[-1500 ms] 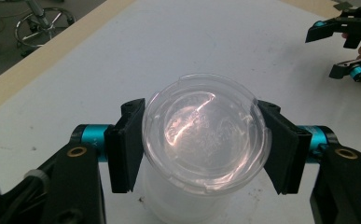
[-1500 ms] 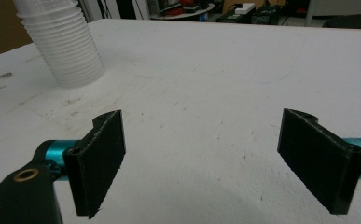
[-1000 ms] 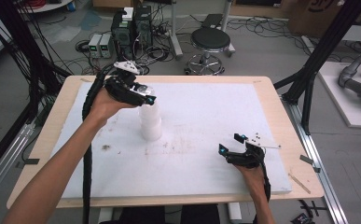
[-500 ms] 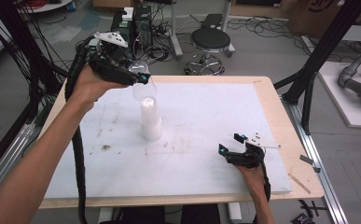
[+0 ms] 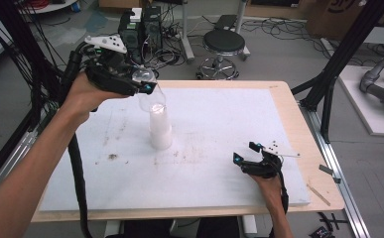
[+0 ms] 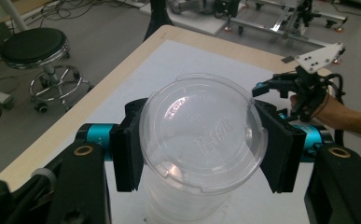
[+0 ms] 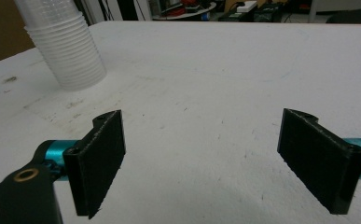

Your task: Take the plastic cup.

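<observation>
We hold 1 clear plastic cup (image 6: 201,140) clamped by its rim between the 2 black pads of our left gripper (image 5: 130,84), raised just above the white stack of nested plastic cups (image 5: 160,126) that stands upright on the white table mat (image 5: 219,119). Our right gripper (image 5: 259,161) rests low on the mat near its right front corner, well apart from the stack, its jaws wide with nothing between them.
</observation>
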Demonstrator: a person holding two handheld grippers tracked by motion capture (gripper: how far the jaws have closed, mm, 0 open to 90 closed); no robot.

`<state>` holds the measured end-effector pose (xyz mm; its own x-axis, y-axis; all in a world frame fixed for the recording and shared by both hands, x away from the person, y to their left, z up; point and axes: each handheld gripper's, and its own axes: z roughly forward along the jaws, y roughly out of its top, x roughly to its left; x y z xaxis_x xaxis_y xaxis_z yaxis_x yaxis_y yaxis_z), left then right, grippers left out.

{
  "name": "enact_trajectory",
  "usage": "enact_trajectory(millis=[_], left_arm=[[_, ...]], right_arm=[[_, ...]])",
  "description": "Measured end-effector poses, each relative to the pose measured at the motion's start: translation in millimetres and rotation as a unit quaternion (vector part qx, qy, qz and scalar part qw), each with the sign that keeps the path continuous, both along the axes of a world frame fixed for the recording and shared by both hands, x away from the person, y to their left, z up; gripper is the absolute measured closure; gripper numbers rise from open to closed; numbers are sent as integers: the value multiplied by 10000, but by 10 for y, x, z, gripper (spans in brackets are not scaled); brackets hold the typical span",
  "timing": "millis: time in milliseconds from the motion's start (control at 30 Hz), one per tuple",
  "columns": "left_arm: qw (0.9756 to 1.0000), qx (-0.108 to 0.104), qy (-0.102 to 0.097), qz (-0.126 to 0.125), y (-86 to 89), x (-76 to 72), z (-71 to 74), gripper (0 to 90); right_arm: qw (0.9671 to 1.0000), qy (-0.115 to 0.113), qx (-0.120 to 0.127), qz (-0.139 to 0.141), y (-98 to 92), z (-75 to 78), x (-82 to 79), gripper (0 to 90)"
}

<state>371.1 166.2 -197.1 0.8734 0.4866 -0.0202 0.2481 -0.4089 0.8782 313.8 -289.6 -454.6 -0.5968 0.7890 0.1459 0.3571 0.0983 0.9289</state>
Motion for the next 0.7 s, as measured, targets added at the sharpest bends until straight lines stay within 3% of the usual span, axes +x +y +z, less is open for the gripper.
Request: enact_trajectory(millis=[200, 367, 467, 700], left_arm=[[9997, -55, -56, -249, 7, -132, -123, 408], [9981, -286, -172, -520, 26, -284, -276, 408], [9969, -355, -205, -674, 23, -359, -392, 408], [9926, -763, -266, -906, 10, -538, -743, 408]], right_arm=[[10000, 40, -34, 11, 7, 2, 4, 151], [10000, 28, -57, -3, 14, 2, 1, 151], [10000, 33, -53, 6, 13, 2, 1, 151], [9999, -6, -104, -2, 17, 2, -2, 151]])
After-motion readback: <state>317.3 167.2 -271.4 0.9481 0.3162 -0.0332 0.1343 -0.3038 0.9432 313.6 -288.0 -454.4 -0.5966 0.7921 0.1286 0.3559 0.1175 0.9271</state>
